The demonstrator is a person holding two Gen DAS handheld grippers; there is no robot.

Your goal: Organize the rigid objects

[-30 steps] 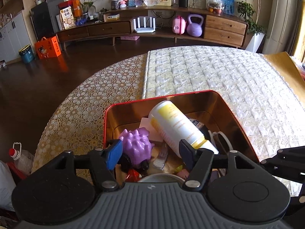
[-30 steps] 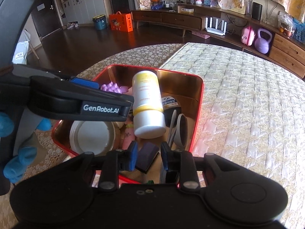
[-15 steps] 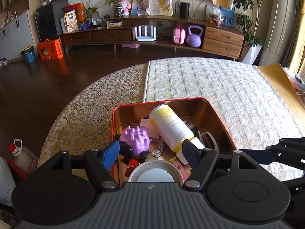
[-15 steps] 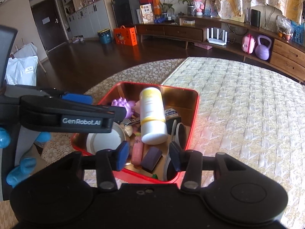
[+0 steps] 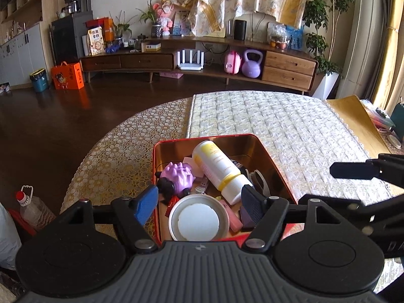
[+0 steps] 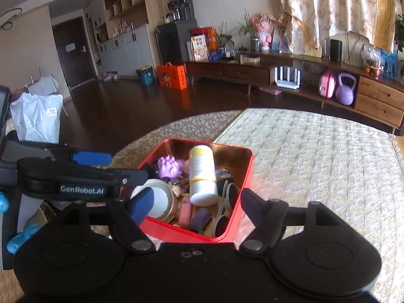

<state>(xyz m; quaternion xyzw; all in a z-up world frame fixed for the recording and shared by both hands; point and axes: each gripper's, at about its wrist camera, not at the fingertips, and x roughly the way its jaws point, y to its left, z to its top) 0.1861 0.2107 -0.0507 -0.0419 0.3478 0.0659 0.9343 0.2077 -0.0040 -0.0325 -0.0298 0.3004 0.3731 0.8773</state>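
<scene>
A red tin box (image 5: 271,161) (image 6: 248,166) sits on the round table, filled with small things. In it lie a white and yellow bottle (image 5: 219,168) (image 6: 202,174), a purple spiky toy (image 5: 178,174) (image 6: 169,165), a round silver lid (image 5: 198,221) (image 6: 159,199), a pink bar (image 5: 231,216) (image 6: 185,212), a dark purple block (image 6: 200,218) and sunglasses (image 6: 226,207). My left gripper (image 5: 199,203) hangs open above the box's near edge, holding nothing. My right gripper (image 6: 195,202) is above the box's near corner, its jaws opening and empty. Its finger (image 5: 353,170) shows at the right in the left wrist view.
The table wears a gold lace cloth (image 5: 121,151) and a quilted white runner (image 5: 290,126). A plastic jug (image 5: 31,208) stands on the floor at the left. A low wooden sideboard (image 5: 202,60) lines the far wall. A white bag (image 6: 38,118) sits beyond the left gripper.
Both grippers have drawn back and up from the box, so more of it shows. The right gripper's jaws went from nearly shut to wide apart. The left jaws widened a little.
</scene>
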